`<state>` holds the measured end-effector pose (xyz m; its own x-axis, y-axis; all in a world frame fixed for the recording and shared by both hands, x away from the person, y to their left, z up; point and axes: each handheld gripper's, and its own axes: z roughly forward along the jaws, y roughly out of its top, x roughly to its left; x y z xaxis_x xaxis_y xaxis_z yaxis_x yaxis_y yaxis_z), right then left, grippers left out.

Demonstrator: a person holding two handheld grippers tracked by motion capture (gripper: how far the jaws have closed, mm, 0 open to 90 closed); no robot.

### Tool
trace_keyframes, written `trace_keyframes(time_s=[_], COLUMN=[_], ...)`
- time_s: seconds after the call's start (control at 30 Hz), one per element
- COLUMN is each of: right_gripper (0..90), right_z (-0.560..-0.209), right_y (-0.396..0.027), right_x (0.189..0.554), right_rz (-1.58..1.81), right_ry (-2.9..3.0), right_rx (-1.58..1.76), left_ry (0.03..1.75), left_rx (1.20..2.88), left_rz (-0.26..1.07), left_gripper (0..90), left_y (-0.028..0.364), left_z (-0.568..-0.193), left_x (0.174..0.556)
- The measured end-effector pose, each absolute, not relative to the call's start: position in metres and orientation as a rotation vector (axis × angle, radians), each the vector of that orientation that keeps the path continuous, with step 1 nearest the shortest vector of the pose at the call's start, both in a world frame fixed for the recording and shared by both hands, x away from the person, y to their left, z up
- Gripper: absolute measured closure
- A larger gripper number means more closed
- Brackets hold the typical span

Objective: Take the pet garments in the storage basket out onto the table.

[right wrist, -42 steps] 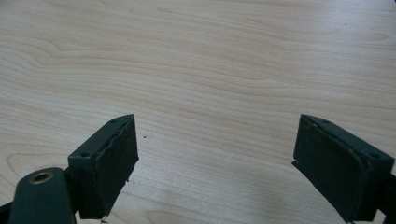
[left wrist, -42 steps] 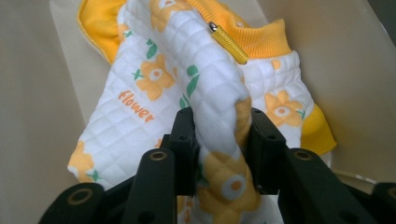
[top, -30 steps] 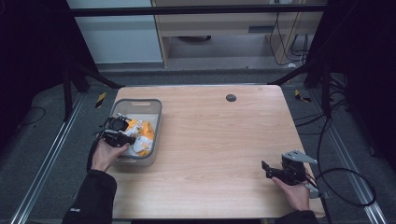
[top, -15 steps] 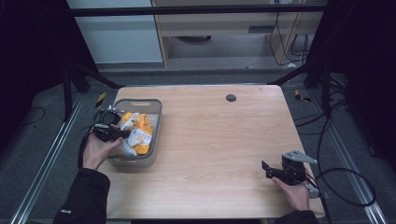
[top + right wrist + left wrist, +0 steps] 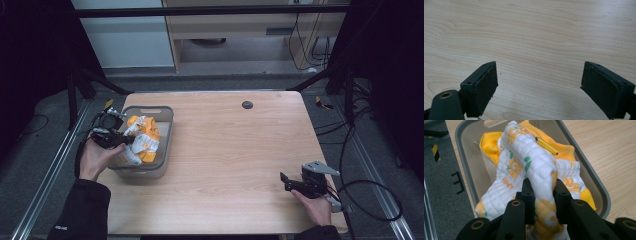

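Observation:
A quilted white cloth with orange and green flower prints (image 5: pixel 534 167) rises out of the grey bin (image 5: pixel 596 182), and my left gripper (image 5: pixel 541 187) is shut on a fold of it. More of the cloth, orange on its other side, lies bunched in the bin (image 5: pixel 167 131). In the high view the left gripper (image 5: pixel 122 139) hangs over the bin's left side with the cloth (image 5: pixel 142 137) trailing from it. A yellow ribbed tube (image 5: pixel 546 145) lies on the cloth. My right gripper (image 5: pixel 286 182) rests open near the table's front right; its pads (image 5: pixel 486 82) stand wide apart over bare wood.
The light wooden table (image 5: pixel 235 150) carries the bin at its left edge. A small dark round cap (image 5: pixel 247 104) sits near the far edge. Black frame rails and cables run along both sides of the table, with grey floor beyond.
My left gripper has risen and shifted toward the bin's left edge, drawing the cloth up with it. The right gripper has stayed where it was.

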<state>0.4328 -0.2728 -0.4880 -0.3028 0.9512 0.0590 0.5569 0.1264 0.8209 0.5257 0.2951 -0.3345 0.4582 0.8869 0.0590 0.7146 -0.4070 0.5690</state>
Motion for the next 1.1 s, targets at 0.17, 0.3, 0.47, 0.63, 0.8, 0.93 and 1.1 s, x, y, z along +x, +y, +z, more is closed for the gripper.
trace_keyframes(time_s=[0.17,0.3,0.47,0.63,0.8,0.93,1.1], right_gripper=[13.5,13.5,13.5,13.5,13.5,13.5,13.5], right_z=[-0.488,-0.488,-0.488,-0.488,-0.488,-0.488,-0.488], right_y=[-0.273,-0.273,-0.273,-0.273,-0.273,-0.273,-0.273], right_x=[0.433,0.433,0.433,0.433,0.433,0.433,0.433], right_rz=[1.062,1.064,1.062,1.063,1.062,1.062,1.06], right_ry=[1.92,1.92,1.92,1.919,1.919,1.919,1.92], right_rx=[1.451,1.452,1.448,1.447,1.447,1.447,1.447], left_ry=[1.32,1.301,1.272,1.236,1.212,1.197,1.172], left_rx=[2.237,2.234,2.24,2.247,2.261,2.28,2.289], left_rz=[0.505,0.512,0.522,0.531,0.526,0.52,0.502], left_gripper=[74.2,74.2,74.2,74.2,74.2,74.1,74.2], left_y=[0.296,0.295,0.292,0.288,0.286,0.284,0.281], left_z=[-0.327,-0.32,-0.313,-0.307,-0.301,-0.299,-0.298], left_x=[0.522,0.519,0.514,0.509,0.506,0.504,0.501])
